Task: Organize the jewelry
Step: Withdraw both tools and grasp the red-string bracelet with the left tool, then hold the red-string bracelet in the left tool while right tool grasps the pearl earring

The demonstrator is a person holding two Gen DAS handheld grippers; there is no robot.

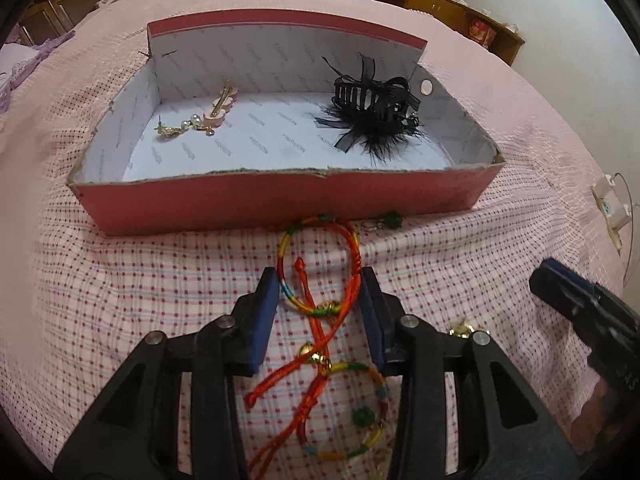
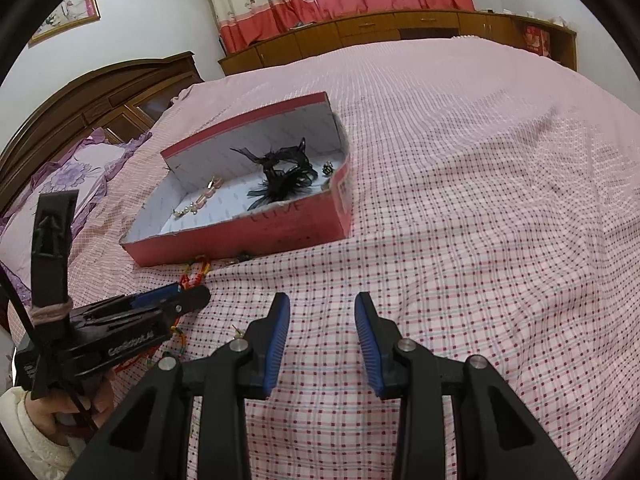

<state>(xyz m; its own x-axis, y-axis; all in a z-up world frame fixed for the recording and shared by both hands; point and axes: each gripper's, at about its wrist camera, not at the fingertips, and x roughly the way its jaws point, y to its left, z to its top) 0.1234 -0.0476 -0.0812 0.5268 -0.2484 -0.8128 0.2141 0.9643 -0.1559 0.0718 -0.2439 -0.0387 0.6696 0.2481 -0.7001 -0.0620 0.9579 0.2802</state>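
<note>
A rainbow thread bracelet (image 1: 320, 264) with red cords lies on the checked bed cover just before the red box (image 1: 280, 204). My left gripper (image 1: 318, 280) is open, its blue pads straddling the bracelet close to both sides. A second rainbow bracelet (image 1: 348, 412) with a green bead lies nearer, under the gripper body. Inside the box are a black feather hair claw (image 1: 372, 112), a pink hair clip (image 1: 222, 106) and pearl earrings (image 1: 180, 128). My right gripper (image 2: 322, 304) is open over bare bed cover, with nothing between its fingers.
A green-bead earring (image 1: 390, 218) lies against the box front, and a small gold piece (image 1: 462, 328) sits right of my left gripper. A purple pillow (image 2: 60, 184) and headboard are at the left. A power strip (image 1: 612, 208) lies at the bed's right edge.
</note>
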